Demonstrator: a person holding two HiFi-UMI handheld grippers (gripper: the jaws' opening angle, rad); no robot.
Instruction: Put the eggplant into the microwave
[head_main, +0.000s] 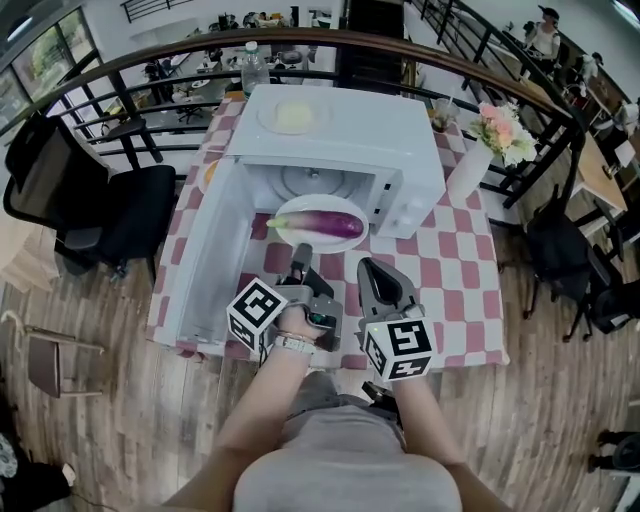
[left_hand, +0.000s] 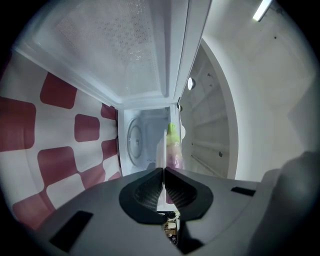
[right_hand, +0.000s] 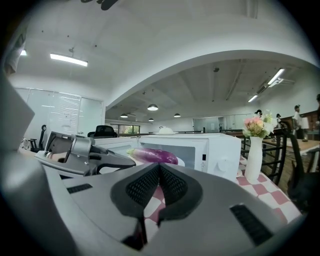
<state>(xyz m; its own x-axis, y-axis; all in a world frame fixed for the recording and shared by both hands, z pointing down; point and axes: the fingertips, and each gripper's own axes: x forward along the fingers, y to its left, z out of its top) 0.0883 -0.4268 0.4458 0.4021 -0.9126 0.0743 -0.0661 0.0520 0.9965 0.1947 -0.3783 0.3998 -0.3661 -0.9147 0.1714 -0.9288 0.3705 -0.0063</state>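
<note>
A purple eggplant (head_main: 325, 224) with a green stem lies on a white plate (head_main: 352, 241) at the mouth of the open white microwave (head_main: 330, 140). The microwave's door (head_main: 205, 270) is swung out to the left. My left gripper (head_main: 299, 252) is shut on the plate's near rim. In the left gripper view that rim (left_hand: 161, 150) runs edge-on between the jaws of the left gripper (left_hand: 163, 170), with the eggplant (left_hand: 173, 145) beyond it. My right gripper (head_main: 368, 266) is just right of it, shut and empty. The right gripper view shows the eggplant (right_hand: 152, 155) beyond the right gripper (right_hand: 159, 166).
A white vase (head_main: 468, 170) of flowers stands to the right of the microwave on the checked tablecloth (head_main: 455, 290). A plate (head_main: 292, 116) lies on the microwave's top and a water bottle (head_main: 254, 68) stands behind it. A curved railing (head_main: 520, 90) and black chairs (head_main: 120, 215) surround the table.
</note>
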